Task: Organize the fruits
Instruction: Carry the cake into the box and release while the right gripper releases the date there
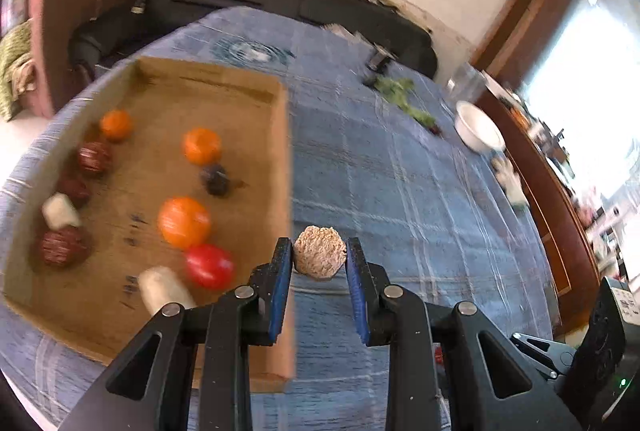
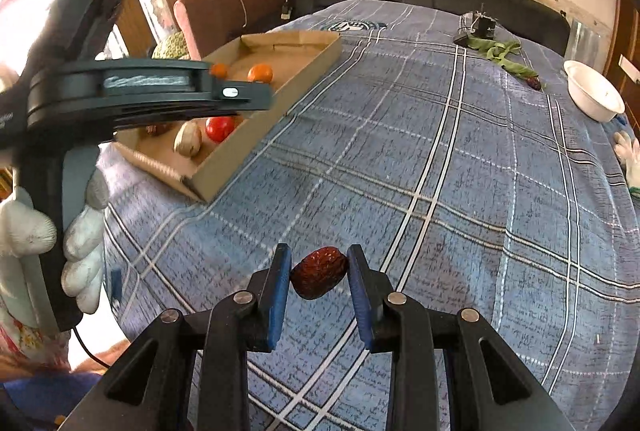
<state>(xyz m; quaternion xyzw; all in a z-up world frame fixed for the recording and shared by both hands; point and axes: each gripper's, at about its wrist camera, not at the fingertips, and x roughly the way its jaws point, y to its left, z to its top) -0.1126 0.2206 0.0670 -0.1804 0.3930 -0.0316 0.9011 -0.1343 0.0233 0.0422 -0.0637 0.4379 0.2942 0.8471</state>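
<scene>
Our right gripper (image 2: 319,273) pinches a wrinkled dark-red fruit (image 2: 319,272) above the plaid blanket (image 2: 440,171) — the cardboard tray (image 2: 256,135) sits far left.

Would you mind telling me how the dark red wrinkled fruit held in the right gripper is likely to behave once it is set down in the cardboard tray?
The dark red wrinkled fruit in the right gripper looks small and probably light. Its rounded oval shape may let it roll a little on the flat cardboard tray. The wrinkled skin likely grips the blue pads well, so slipping seems unlikely.

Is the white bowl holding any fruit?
Cannot tell: the white bowl is tilted away and its inside does not show clearly.
</scene>
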